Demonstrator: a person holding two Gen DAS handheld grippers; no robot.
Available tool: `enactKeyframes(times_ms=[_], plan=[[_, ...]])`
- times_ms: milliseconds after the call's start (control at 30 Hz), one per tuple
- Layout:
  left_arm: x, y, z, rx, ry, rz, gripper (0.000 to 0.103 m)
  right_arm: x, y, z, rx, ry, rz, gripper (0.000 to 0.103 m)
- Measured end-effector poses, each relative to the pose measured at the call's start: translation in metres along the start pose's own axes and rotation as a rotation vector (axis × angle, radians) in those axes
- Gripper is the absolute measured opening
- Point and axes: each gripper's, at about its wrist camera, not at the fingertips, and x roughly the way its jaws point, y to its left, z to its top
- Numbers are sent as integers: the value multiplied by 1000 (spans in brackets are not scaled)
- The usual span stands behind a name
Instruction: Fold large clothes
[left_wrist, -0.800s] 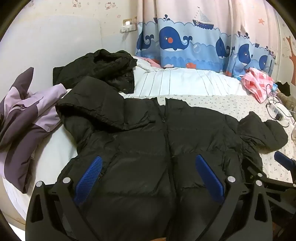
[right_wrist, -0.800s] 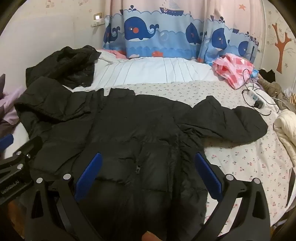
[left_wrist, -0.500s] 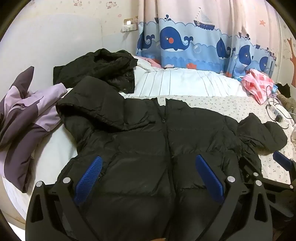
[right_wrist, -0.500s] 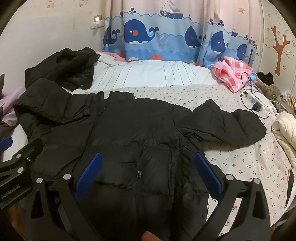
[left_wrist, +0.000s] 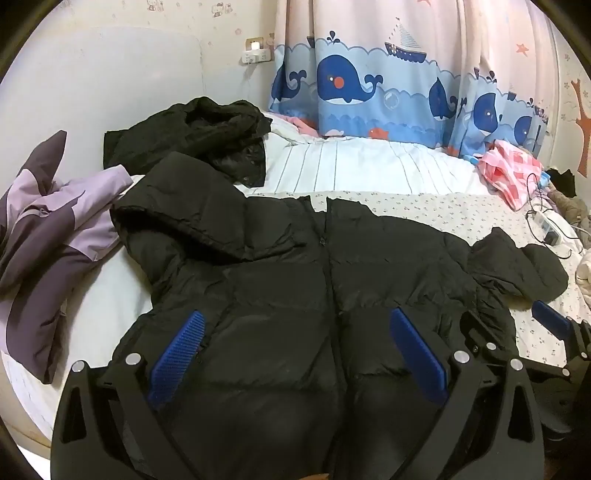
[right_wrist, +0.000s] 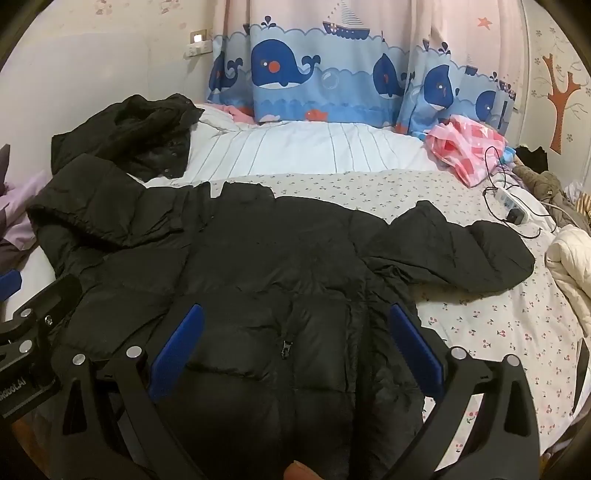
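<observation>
Barely any change across the last second: both views shift only slightly, the black puffer jacket lies exactly as it did, no fold started. Left gripper hovers over the jacket's lower front, jaws wide, nothing between the pads; right gripper likewise wide and empty, over the hem beside the zip pull. So probably still the approach or planning stage, with a first grasp yet to come. Jacket is spread front-up across the near half of the bed, hem toward the near edge, zipped, quilted and bulky; hood flopped toward the left edge, one sleeve stretched toward the right edge. Second black garment heaped at the far left corner, purple coat at the left edge.
</observation>
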Motion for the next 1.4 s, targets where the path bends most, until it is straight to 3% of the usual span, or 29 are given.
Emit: enactKeyframes(times_ms=[633,1067,1400], plan=[[2,-5,-1,33,-18,65,97,-2,-5,-2,17,-8,13,96],[4,-10,1,24,-9,-7,97,-6,-14,0,34,-16,14,96],[1,-13,1,-3,-11,-10,97,-13,-25,2,46,-29,18,96]])
